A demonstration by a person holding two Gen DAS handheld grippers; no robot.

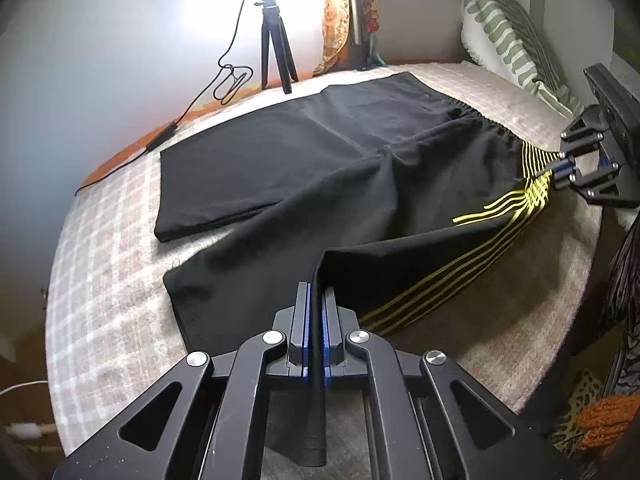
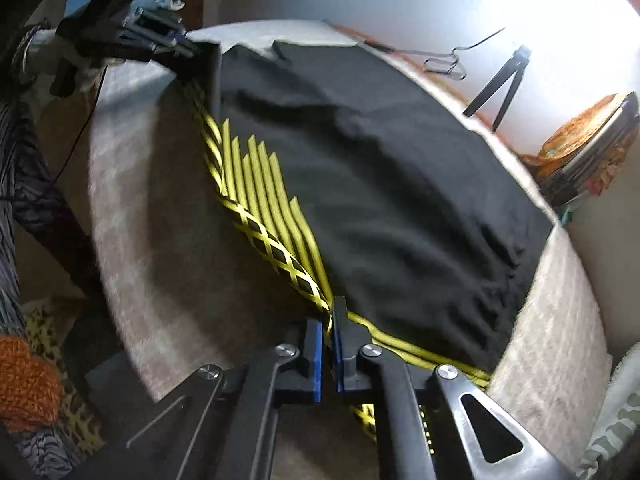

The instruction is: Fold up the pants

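On the bed [image 1: 120, 216] lie the pants [image 1: 304, 152]. Left gripper [image 1: 316, 320] is clenched on a leg hem, right gripper [image 2: 331, 320] on the striped waistband, probably lifting that leg to fold it across the other.

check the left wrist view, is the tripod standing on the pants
No, the tripod stands apart from the pants, beyond their far edge.

Left gripper [image 1: 316, 304] and right gripper [image 2: 331, 320] fingers both clamped.
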